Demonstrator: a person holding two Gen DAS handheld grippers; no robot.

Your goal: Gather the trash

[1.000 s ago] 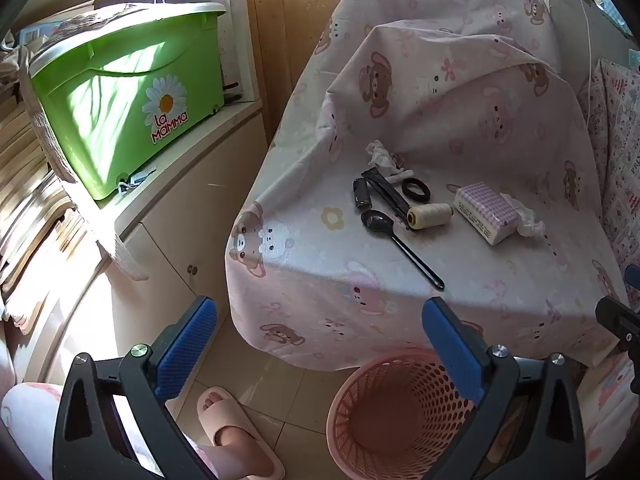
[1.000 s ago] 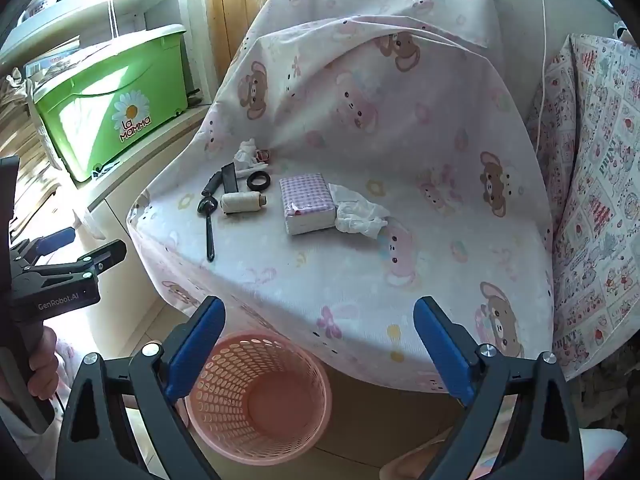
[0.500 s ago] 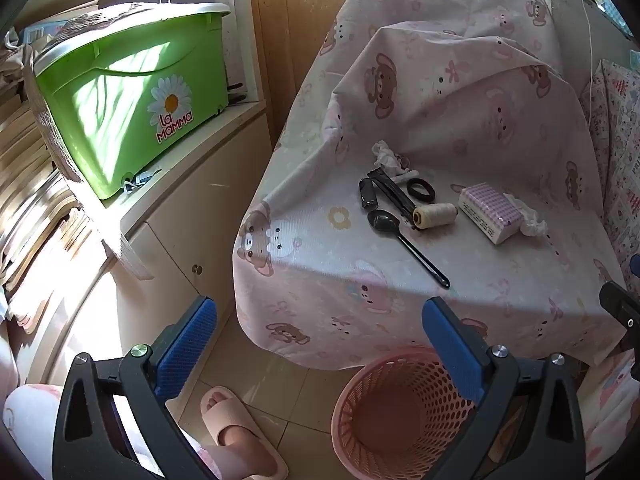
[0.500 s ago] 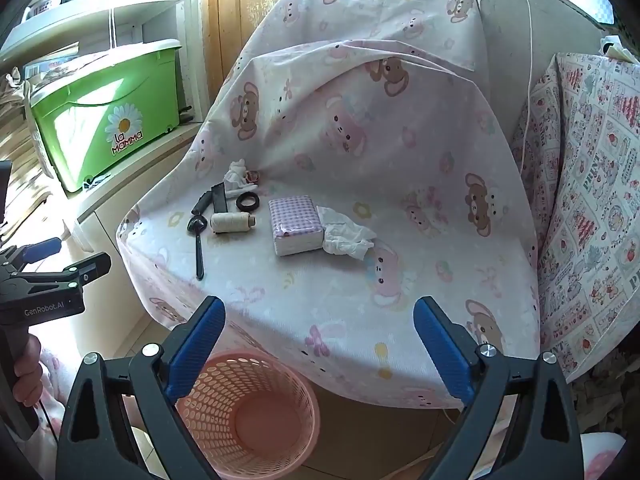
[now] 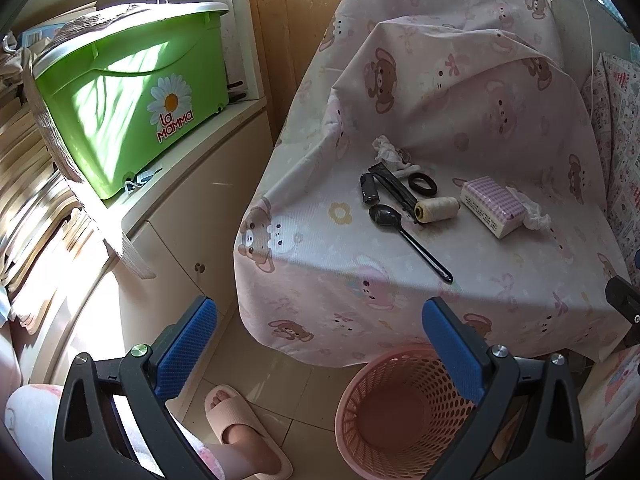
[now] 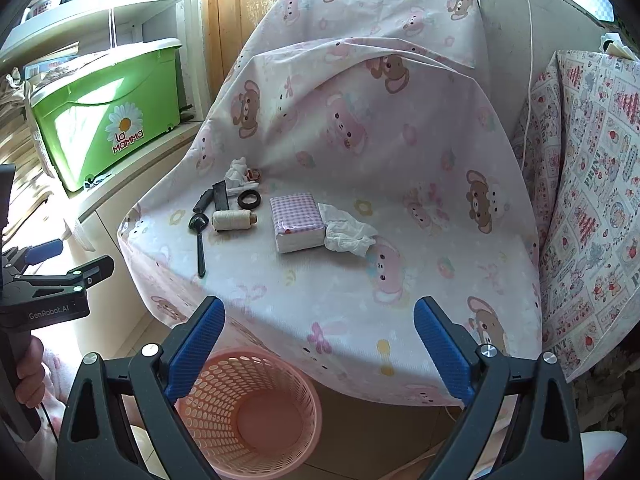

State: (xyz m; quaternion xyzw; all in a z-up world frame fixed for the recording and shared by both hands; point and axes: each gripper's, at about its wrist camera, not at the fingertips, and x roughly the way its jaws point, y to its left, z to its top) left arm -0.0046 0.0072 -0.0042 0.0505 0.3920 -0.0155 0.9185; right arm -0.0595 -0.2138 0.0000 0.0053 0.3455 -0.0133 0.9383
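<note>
A crumpled white tissue lies on the pink cloth-covered table, against a purple checked tissue pack. A second crumpled tissue sits at the back left. That same back tissue shows in the left wrist view, as does the one by the pack. A pink mesh basket stands on the floor below the table's front edge. My right gripper is open and holds nothing, hovering short of the table edge. My left gripper is also open with nothing in it, off the table's left corner.
A black spoon, a thread spool, a black ring and a black tube also lie on the table. A green box sits on the white cabinet at left. A slippered foot stands beside the basket.
Both views have shifted slightly: the right one tilted up a little and the left one panned a little. Both grippers stay open and nothing on the table has moved.
</note>
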